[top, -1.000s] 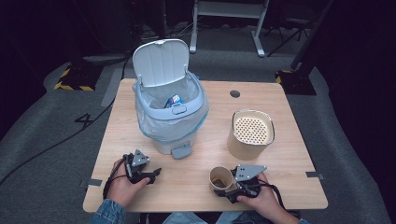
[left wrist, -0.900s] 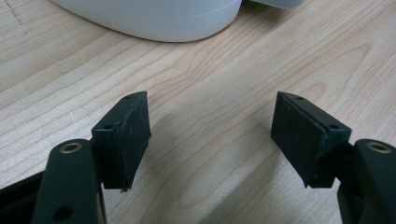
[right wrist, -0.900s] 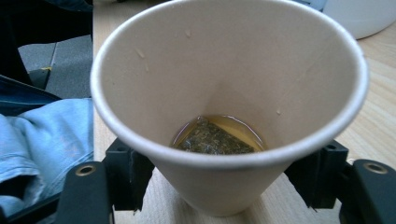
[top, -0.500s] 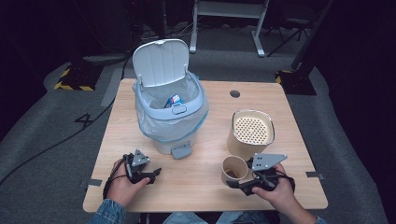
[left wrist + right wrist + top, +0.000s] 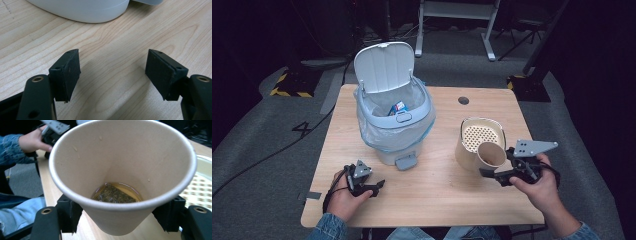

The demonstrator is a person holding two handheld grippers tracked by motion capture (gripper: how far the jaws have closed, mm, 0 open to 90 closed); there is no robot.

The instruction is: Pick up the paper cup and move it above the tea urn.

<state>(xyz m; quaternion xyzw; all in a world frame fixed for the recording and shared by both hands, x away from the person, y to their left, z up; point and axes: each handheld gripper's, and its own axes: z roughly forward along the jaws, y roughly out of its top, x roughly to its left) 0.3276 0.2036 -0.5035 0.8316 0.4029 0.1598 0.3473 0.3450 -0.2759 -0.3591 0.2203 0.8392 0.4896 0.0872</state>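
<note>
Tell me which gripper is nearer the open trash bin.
Left. The left gripper rests on the table just in front of the trash bin, open and empty; the right gripper holds a paper cup farther off by the strainer container.

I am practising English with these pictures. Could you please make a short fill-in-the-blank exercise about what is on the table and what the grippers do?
1. The right gripper is shut on a paper ____.
2. The lid of the bin stands ____.
3. The jaws of the left gripper are open and hold ____.
4. The cup holds a little brown liquid and a tea ____.

Missing words: cup; open; nothing; bag
</note>
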